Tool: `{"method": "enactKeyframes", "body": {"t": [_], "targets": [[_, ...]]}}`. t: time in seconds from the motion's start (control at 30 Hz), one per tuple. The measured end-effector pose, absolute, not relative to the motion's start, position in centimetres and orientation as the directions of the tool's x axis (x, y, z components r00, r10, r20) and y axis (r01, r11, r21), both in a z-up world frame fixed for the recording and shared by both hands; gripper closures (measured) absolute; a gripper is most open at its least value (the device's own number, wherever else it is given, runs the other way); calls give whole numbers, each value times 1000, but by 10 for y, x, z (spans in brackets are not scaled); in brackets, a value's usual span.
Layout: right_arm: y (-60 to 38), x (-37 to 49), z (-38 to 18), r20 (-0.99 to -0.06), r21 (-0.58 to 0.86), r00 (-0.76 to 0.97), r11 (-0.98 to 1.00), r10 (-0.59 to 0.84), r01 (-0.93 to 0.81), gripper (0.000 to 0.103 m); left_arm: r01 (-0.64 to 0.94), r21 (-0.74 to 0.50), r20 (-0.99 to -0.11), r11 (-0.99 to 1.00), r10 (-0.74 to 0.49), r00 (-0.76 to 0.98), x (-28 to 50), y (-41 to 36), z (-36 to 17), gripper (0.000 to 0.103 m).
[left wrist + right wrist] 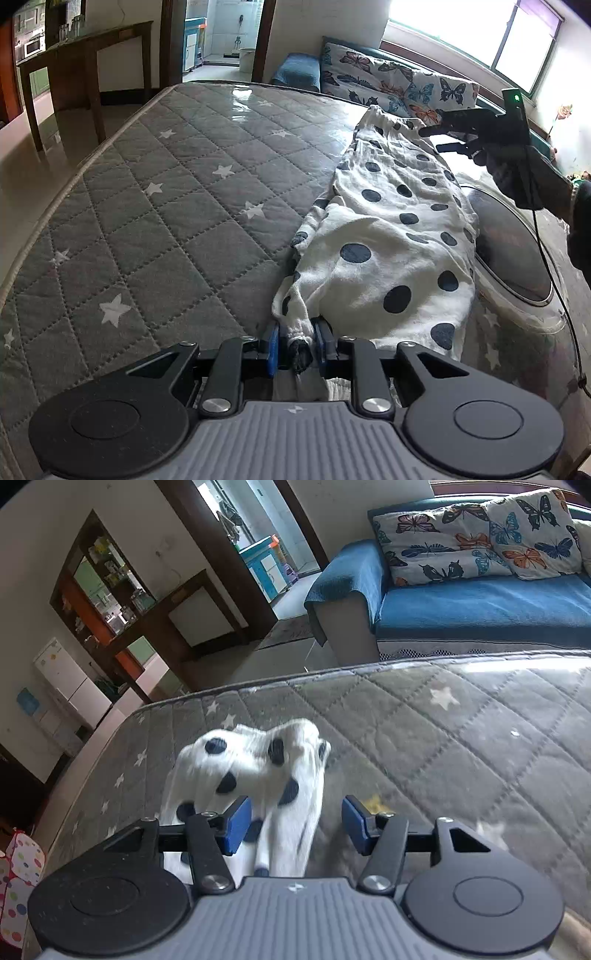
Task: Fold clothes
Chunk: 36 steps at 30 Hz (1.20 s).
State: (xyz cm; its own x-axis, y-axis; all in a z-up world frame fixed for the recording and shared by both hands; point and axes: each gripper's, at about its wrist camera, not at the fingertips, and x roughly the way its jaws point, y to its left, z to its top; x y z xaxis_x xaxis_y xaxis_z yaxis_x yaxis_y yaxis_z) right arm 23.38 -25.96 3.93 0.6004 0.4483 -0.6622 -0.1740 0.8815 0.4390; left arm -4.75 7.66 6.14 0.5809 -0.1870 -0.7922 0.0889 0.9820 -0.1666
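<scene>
Garment (391,236) on mattress (166,192): left gripper (297,349) jaws clenched on hem; right gripper (295,825) jaws apart, cloth between, unpinched.

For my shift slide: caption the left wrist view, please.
Left tool pinches one end of a polka-dot garment stretched across the star-quilted mattress, right tool at its far end.
</scene>
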Motion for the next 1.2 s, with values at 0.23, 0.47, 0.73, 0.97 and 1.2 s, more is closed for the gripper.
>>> {"method": "enactKeyframes", "body": {"t": [0.23,0.47,0.73,0.97,1.2], "targets": [[-249,249,32,-678,436,582,883,449,-174,98,89,-164,-797,982,-186,574,-43,82,58,78],[-281,225,39,-669,443,614,888,419,-123,99,97,-148,-798,984,-176,576,-37,79,58,79],[-352,158,55,-674,415,669,910,312,-6,99,158,-157,-782,975,-220,583,-24,67,60,81],[-422,69,60,-666,422,715,897,212,128,99,273,-153,-774,950,-287,565,-9,39,61,81],[-478,-28,55,-670,423,734,868,107,259,99,387,-174,-771,906,-370,519,0,7,57,81]]}}
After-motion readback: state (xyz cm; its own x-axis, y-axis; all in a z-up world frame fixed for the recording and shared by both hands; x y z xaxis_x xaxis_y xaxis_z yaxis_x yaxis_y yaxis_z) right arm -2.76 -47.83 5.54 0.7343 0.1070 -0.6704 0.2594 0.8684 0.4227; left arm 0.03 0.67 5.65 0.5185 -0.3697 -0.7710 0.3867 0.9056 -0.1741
